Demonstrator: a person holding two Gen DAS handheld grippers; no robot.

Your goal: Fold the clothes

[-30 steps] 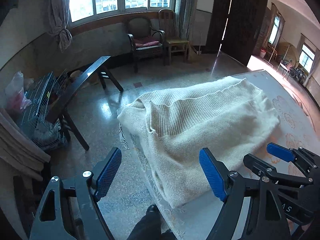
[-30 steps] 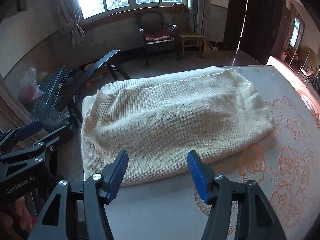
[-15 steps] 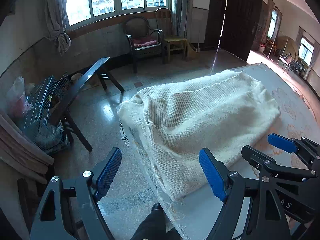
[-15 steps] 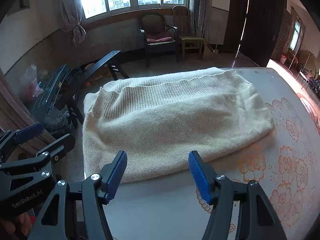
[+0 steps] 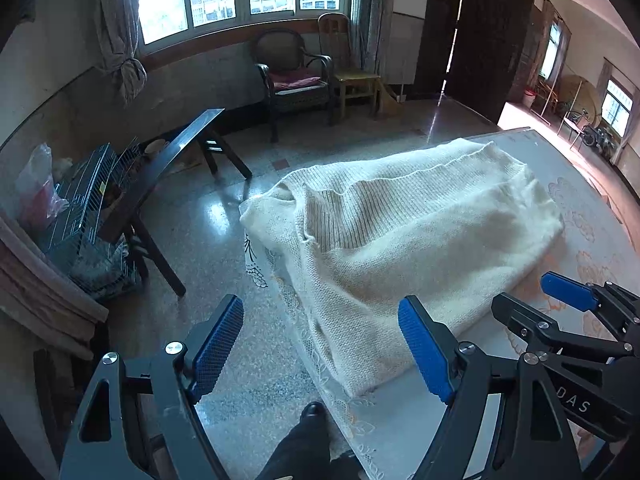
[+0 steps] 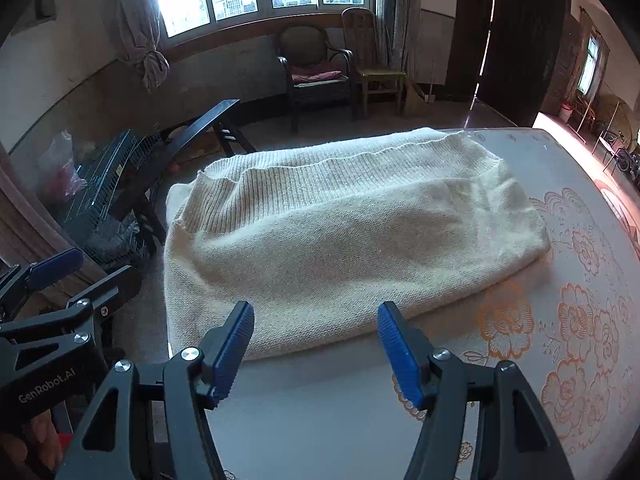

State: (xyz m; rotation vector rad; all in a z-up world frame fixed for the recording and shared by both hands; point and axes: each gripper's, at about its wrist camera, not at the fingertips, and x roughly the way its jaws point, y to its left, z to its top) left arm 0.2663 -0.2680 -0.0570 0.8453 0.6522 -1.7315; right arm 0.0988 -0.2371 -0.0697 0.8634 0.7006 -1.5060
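Observation:
A cream knitted sweater [image 6: 344, 244] lies folded across the table, its ribbed hem toward the far side; its left end [image 5: 348, 320] hangs over the table's left edge. My right gripper [image 6: 316, 344] hovers open just short of the sweater's near edge, nothing between its blue pads. My left gripper [image 5: 320, 348] is open too, held off the table's left corner above the floor and the draped end, gripping nothing. Each gripper shows at the edge of the other's view: the right gripper [image 5: 568, 312] and the left gripper [image 6: 52, 276].
The table [image 6: 560, 360] wears a pale cloth with orange flowers. Left of it stand a dark bench [image 5: 172, 160] and a wire cage [image 5: 84, 200]. Two chairs [image 6: 316, 72] sit under the window. A person's shoe [image 5: 310, 410] is on the floor by the table corner.
Both views have shifted slightly, as if the grippers drew back a little. The sweater has not moved and both grippers stay open.

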